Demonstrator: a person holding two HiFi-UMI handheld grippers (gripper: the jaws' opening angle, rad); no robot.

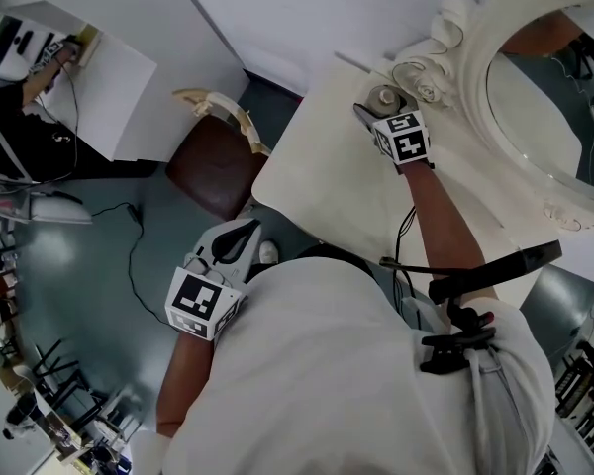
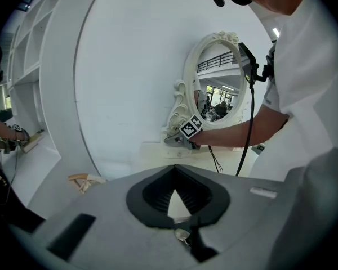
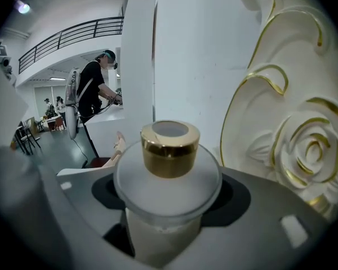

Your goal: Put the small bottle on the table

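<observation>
While upright, small bottle point(image 3: 168, 176) (gold-capped) between jaws

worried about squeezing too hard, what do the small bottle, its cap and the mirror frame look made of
Small bottle: probably frosted glass or plastic; matte, milky white shoulder.
Cap: metal or metallised plastic; shiny gold with reflections.
Mirror frame: painted resin, plaster or wood, can't tell which; glossy cream, moulded roses, gilt edges.
</observation>
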